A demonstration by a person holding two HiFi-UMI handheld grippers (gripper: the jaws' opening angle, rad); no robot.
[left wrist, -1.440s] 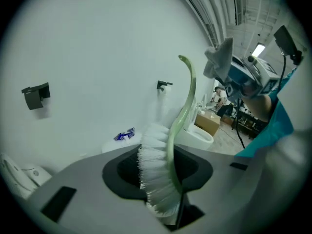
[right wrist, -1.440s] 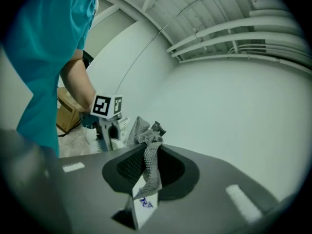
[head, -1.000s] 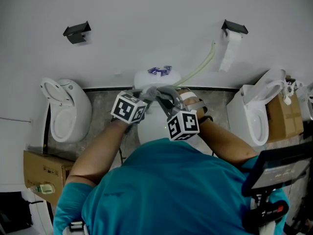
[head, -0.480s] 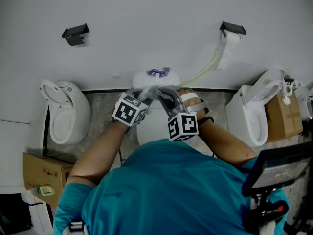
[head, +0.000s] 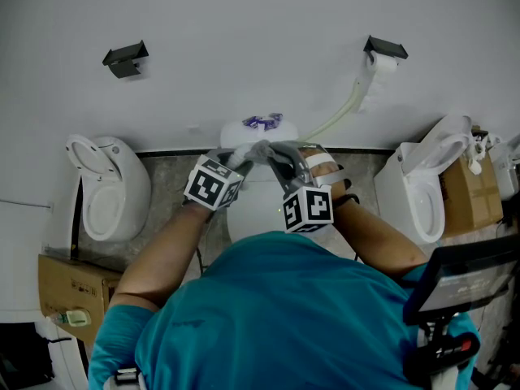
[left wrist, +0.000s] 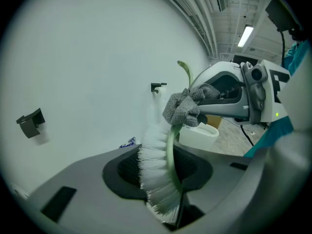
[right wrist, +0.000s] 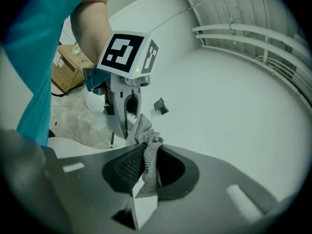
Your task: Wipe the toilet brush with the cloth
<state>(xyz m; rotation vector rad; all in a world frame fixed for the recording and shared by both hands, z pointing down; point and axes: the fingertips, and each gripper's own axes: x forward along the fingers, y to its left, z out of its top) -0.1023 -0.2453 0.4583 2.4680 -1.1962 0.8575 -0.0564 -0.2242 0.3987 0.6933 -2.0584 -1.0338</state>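
**Fixtures.** Three white toilets stand along the far wall. The middle toilet [head: 253, 216] lies directly under the work, with another to the left [head: 110, 187] and another to the right [head: 424, 195]. A paper holder [head: 387, 47] is mounted on the wall, up and to the right.

**Left gripper** [left wrist: 168, 165]. It comes in from the near left. Its jaws are part-way closed and clamp the toilet brush at its bristle end.

**Right gripper** [right wrist: 146, 167]. It comes in from the near right, with its tips meeting the left gripper's over the bowl. Its jaws are closed narrow on the cloth, which hangs down between them.

**Toilet brush** [left wrist: 156, 172]. It is held in the air above the middle toilet. The white bristles face left and the green stem is on the right. Its long axis rises out of the left jaws and away towards the far wall, ending in a curled green tip.

**Cloth** [left wrist: 184, 107]. This grey knit is bunched around the green stem just beyond the bristles and touches it (whether it wraps fully round cannot be told).

**Governing relation.** The cloth sits on the brush's axis, on the far side of the clamp. By my reading, a wipe must travel along that stem. The right gripper does the sliding, being the nearer to the free length. The left gripper only steadies the brush.
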